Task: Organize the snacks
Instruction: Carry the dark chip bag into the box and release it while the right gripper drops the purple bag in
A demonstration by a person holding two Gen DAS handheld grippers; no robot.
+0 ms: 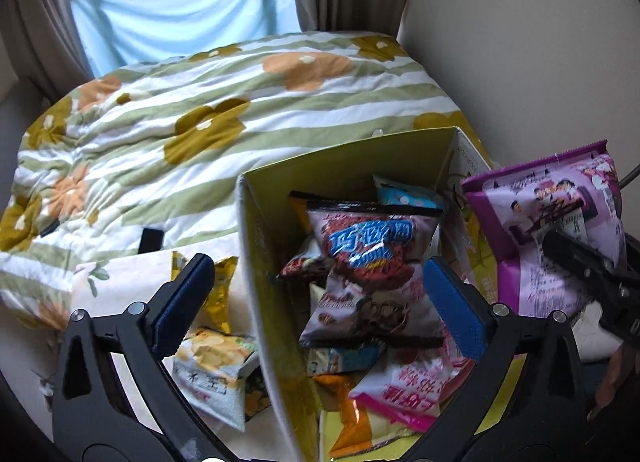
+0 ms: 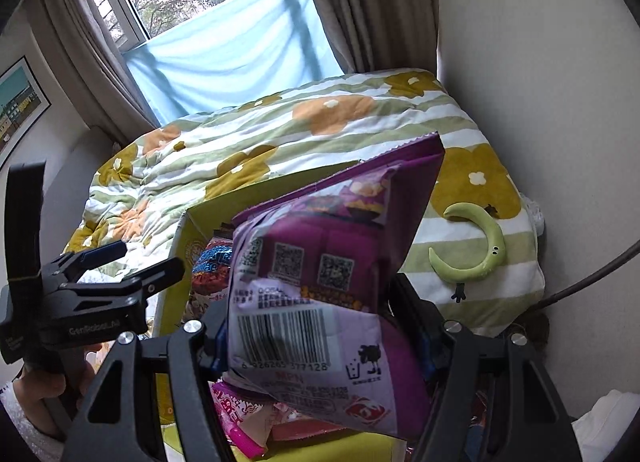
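Observation:
A yellow-green cardboard box (image 1: 256, 246) stands on the bed, filled with several snack bags; a red-and-blue chip bag (image 1: 372, 246) lies on top. My left gripper (image 1: 320, 302) is open and empty, straddling the box's left wall. My right gripper (image 2: 324, 338) is shut on a large purple snack bag (image 2: 332, 262), held upright just right of the box; it also shows in the left wrist view (image 1: 552, 230). The box (image 2: 192, 222) sits behind the purple bag in the right wrist view. The left gripper (image 2: 116, 262) shows there too.
Two snack bags, a yellow one (image 1: 218, 282) and a pale green chip bag (image 1: 216, 366), lie left of the box. A flowered striped quilt (image 1: 200, 102) covers the bed. A green crescent plush (image 2: 480, 250) lies right. A wall (image 1: 520, 62) borders the right side.

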